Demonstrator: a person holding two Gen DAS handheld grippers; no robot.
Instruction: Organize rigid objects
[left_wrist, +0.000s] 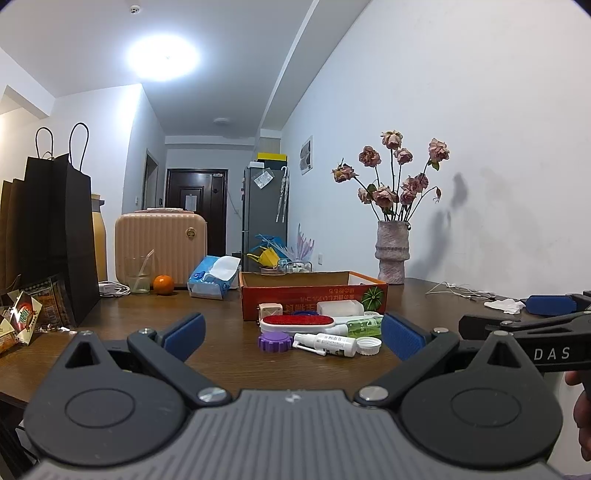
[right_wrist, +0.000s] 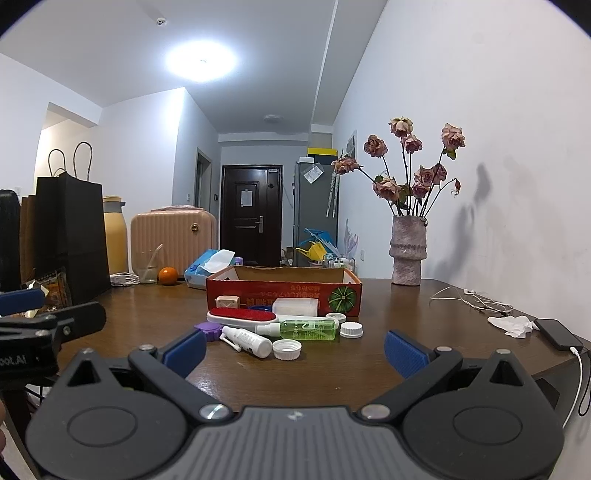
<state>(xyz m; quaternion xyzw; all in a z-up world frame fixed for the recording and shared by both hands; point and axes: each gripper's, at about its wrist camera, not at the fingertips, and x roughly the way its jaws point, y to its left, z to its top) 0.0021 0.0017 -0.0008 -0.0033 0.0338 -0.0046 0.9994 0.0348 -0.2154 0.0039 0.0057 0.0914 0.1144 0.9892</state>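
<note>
A red cardboard box (left_wrist: 314, 295) (right_wrist: 284, 291) stands open on the brown table. In front of it lie a red-and-white brush (left_wrist: 297, 323) (right_wrist: 242, 317), a purple cap (left_wrist: 275, 341) (right_wrist: 208, 329), a white spray bottle (left_wrist: 327, 343) (right_wrist: 247, 341), a green bottle (left_wrist: 364, 326) (right_wrist: 308, 329), white caps (left_wrist: 369, 346) (right_wrist: 287, 349), a beige cube (left_wrist: 269, 310) (right_wrist: 228, 302) and a white container (left_wrist: 338, 307) (right_wrist: 295, 306). My left gripper (left_wrist: 291, 336) and right gripper (right_wrist: 295, 347) are both open and empty, short of the items.
Black paper bags (left_wrist: 55, 236) and snack packets (left_wrist: 26, 317) stand at left. A glass (left_wrist: 138, 275), an orange (left_wrist: 163, 284), a tissue pack (left_wrist: 212, 277) and a pink case (left_wrist: 160, 247) are behind. A vase of roses (right_wrist: 406, 251), cables (right_wrist: 472, 299), a tissue (right_wrist: 511, 324) and a phone (right_wrist: 557, 334) are at right.
</note>
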